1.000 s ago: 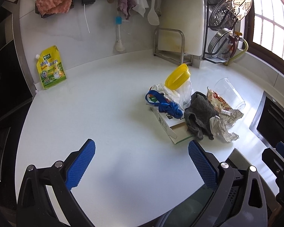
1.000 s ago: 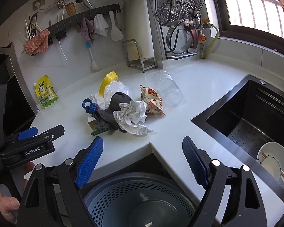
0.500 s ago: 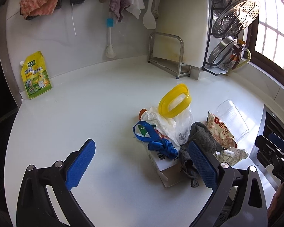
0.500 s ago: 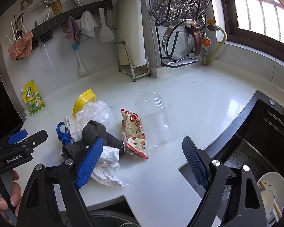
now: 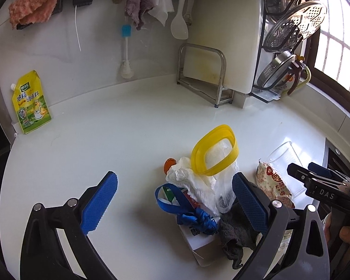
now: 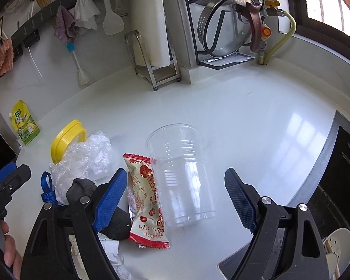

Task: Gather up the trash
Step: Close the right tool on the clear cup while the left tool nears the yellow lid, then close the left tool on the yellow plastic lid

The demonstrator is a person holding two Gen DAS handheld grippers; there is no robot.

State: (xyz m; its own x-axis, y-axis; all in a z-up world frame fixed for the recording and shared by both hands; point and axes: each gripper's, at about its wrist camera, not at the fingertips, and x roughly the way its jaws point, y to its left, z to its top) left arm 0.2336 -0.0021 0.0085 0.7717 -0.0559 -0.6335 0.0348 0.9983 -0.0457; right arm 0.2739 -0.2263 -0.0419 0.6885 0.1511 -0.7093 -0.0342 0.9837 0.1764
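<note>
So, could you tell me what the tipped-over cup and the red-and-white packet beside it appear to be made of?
The cup looks like thin clear plastic: the counter shows through it and its wall is ribbed. The packet seems a glossy printed plastic film wrapper, crinkled with a crimped end; possibly foil-lined, which I cannot tell.

White counter (image 5: 128,126), bright window (image 5: 333,53), dark sink (image 6: 338,175).

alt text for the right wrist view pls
The open right gripper hovers over a clear plastic cup lying on its side on a white counter, beside a red snack wrapper. More trash lies left; a dark sink sits right.
</note>
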